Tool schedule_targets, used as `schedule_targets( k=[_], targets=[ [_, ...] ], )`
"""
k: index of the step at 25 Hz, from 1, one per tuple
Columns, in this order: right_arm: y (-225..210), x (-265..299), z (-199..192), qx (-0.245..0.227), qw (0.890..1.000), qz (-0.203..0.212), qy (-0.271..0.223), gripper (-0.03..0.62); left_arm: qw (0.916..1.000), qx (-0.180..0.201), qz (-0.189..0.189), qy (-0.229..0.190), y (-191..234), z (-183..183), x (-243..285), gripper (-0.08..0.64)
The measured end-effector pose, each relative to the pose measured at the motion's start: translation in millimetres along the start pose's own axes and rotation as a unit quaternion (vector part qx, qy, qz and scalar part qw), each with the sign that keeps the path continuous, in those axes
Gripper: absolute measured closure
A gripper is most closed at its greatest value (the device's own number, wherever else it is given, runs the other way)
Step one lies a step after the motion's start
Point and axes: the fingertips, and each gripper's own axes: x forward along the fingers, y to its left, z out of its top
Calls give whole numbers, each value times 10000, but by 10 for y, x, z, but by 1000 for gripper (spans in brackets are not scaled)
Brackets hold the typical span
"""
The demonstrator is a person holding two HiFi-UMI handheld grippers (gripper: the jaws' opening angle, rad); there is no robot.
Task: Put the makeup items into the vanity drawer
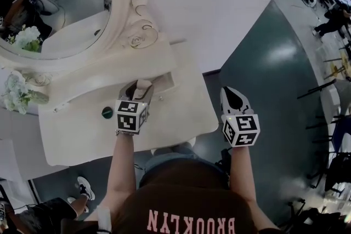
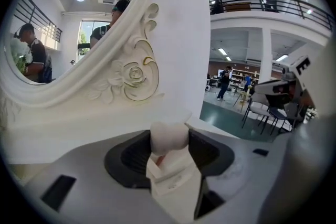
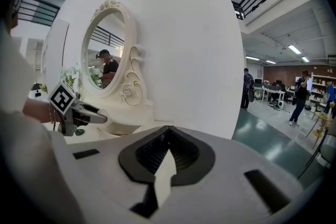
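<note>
Makeup item (image 2: pixel 169 138): one; whitish, rounded top, pale body below with a reddish trace.
Location: above the white vanity desk (image 1: pixel 181 112), just beside the drawer (image 1: pixel 165 83).
Left gripper (image 1: pixel 140 88): fingers grip the makeup item.
Right gripper (image 1: pixel 232 97): fingers closed, empty, beyond the desk edge.
Other counts: one oval mirror (image 1: pixel 60 13); one dark green round object (image 1: pixel 107 112).

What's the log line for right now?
left claw: shut on white item, by drawer | right claw: shut, empty, over floor right of vanity | green item: on vanity
</note>
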Motion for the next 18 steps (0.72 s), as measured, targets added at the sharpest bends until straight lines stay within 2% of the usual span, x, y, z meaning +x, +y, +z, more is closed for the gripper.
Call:
schedule_targets(
  k=[6,11,18],
  targets=[
    [-168,-103,-64,130,9998,-164,18,595,10000,-78,26,31,-143,15,136,338],
    [-243,-118,-103,219,9995,-224,28,595,9995,-303,25,-105,-178,56,201,197],
    [-165,-52,-80,201,9997,-133,30,595,9985,-525,-42,-162,-147,51,170,127]
  ],
)
